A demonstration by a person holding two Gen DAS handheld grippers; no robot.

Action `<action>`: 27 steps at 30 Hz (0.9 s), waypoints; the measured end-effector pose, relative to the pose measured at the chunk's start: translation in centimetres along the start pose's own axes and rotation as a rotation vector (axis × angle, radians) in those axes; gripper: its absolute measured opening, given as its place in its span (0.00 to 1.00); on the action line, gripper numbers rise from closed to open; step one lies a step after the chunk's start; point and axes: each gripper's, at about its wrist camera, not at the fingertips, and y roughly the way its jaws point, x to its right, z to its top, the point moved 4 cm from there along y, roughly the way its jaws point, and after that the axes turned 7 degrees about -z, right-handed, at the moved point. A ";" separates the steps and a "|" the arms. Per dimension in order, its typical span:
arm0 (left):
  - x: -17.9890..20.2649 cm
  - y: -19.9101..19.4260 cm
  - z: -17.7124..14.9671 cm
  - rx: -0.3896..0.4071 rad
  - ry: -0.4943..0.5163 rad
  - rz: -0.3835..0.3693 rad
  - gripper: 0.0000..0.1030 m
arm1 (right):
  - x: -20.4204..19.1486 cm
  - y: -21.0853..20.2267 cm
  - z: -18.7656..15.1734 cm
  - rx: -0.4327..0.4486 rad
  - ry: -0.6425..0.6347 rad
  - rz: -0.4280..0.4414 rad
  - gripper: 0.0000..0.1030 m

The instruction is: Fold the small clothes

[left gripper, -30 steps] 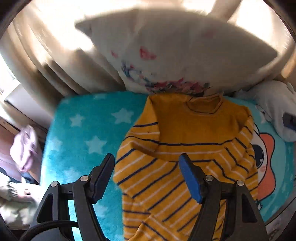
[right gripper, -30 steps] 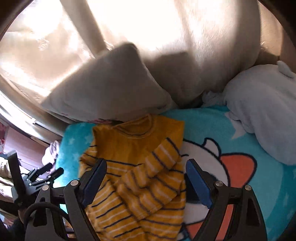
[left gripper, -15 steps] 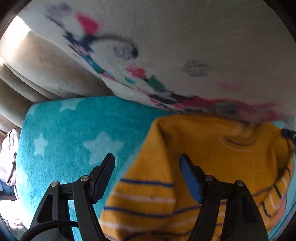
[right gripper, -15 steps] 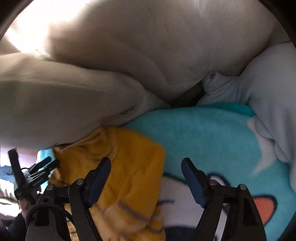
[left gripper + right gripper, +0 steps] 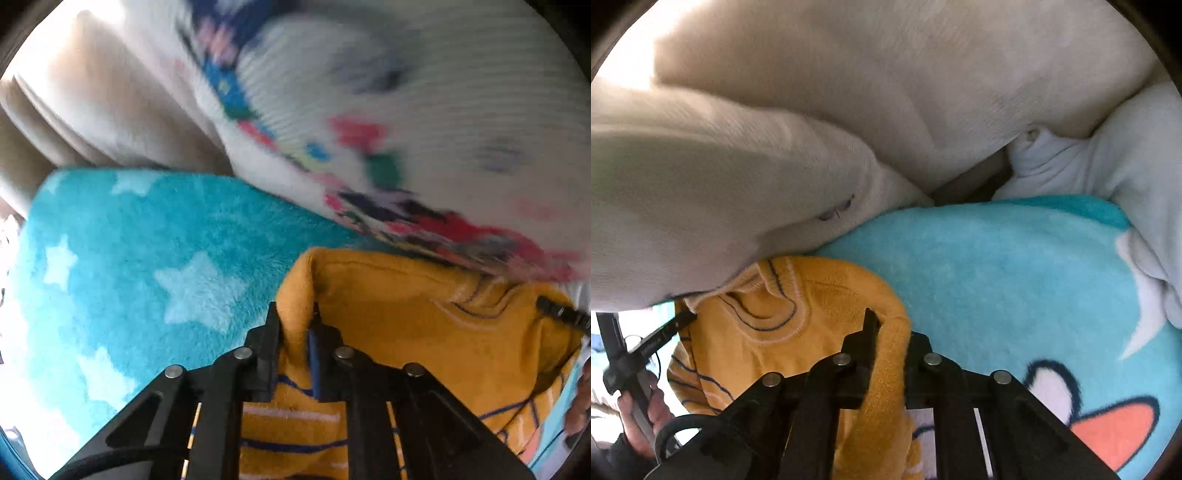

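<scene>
A small yellow sweater with blue and white stripes (image 5: 413, 332) lies on a turquoise fleece blanket (image 5: 147, 258), collar toward the pillow. My left gripper (image 5: 295, 332) is shut on the sweater's left shoulder fold. In the right wrist view the sweater (image 5: 798, 325) shows its collar, and my right gripper (image 5: 890, 339) is shut on its right shoulder edge. The other gripper's tip shows at the right edge of the left wrist view and at the left edge of the right wrist view.
A white pillow with a colourful print (image 5: 388, 129) lies just beyond the collar; it also shows in the right wrist view (image 5: 720, 192). A beige curtain (image 5: 923, 74) hangs behind. A pale plush cushion (image 5: 1126, 155) sits at the right. The blanket (image 5: 1015, 277) carries a cartoon print.
Both grippers moved forward to the sweater's shoulders and went from open to shut on the fabric, one on each shoulder. The shoulder cloth now stands bunched between the jaws.
</scene>
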 end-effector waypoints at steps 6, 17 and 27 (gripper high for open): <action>0.4 -3.9 -0.6 0.072 0.031 -0.050 0.11 | -2.1 -4.7 -1.0 0.103 -0.080 0.004 0.07; 1.4 -11.6 -2.8 0.161 0.114 -0.007 0.11 | -2.0 -9.3 -3.7 0.153 -0.081 0.067 0.07; 1.5 -19.8 -8.1 0.233 0.164 -0.023 0.11 | -3.2 -16.3 -11.1 0.201 -0.103 0.097 0.07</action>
